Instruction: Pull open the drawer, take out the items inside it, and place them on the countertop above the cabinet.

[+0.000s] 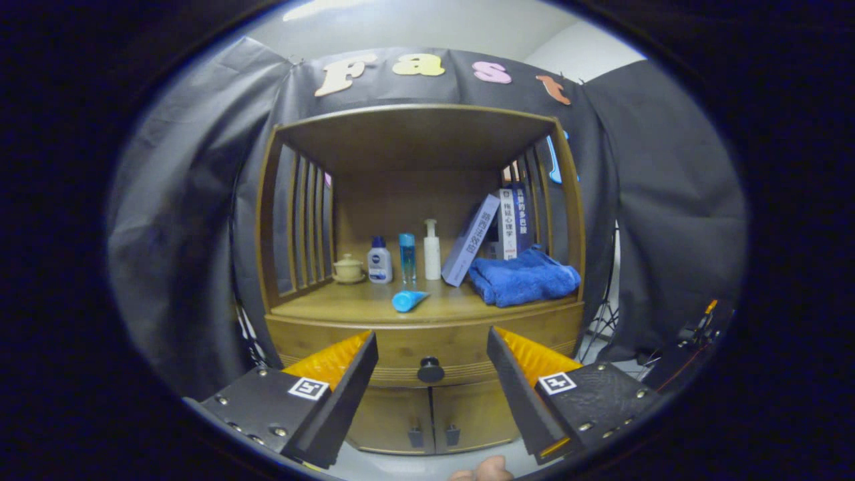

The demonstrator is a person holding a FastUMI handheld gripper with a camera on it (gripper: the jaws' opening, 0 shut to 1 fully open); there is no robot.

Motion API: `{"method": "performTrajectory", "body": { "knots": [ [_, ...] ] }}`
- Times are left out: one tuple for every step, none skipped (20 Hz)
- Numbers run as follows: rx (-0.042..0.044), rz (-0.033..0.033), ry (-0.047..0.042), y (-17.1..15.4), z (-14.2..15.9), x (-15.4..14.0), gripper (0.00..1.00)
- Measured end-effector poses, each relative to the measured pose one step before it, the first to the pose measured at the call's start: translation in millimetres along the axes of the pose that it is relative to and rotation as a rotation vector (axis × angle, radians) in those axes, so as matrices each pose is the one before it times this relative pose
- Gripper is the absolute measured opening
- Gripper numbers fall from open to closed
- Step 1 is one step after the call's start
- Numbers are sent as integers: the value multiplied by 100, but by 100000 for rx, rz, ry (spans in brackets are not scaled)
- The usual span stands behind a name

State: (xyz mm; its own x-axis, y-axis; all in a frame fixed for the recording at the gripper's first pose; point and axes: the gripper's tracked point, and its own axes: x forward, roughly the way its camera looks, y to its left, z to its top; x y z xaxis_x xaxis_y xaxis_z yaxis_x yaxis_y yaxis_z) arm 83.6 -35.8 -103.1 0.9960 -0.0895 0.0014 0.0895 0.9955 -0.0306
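Facing a wooden cabinet [427, 347], the gripper [431, 364] hangs with fingers spread wide, holding nothing. Drawer [401, 347] shut; its dark round knob [431, 369] sits between the fingers, just beyond the tips, apart from both. Worktop [347, 307] above the drawer, farther ahead: blue tube [409, 300] lying on its side near the front edge, folded blue towel [524, 277] to the right, three upright bottles [406, 257] behind, small lidded pot [348, 268] far left, books [491, 237] leaning behind the towel. Two lower doors [431, 417] below the knob.
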Motion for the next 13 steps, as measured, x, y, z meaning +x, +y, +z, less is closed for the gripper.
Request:
{"method": "performTrajectory", "body": {
  "knots": [
    [307,-605,1097,-267,803,-773,98],
    [265,-1108,683,-248,997,-632,98],
    [508,683,224,390,1096,-676,98],
    [1035,1992,33,693,1115,-666,98],
    [145,1711,261,629,938,-788,98],
    [-304,507,303,327,862,-678,98],
    [-429,-25,-403,159,875,-801,98],
    [-403,16,-210,350,931,-720,98],
    [-416,483,-312,478,920,-803,98],
    [-984,1161,317,504,851,-820,98],
    [-1003,879,593,297,701,-971,99],
    [-831,244,76,63,721,-984,98],
    [311,-72,-734,-14,811,-878,98]
  ]
}}
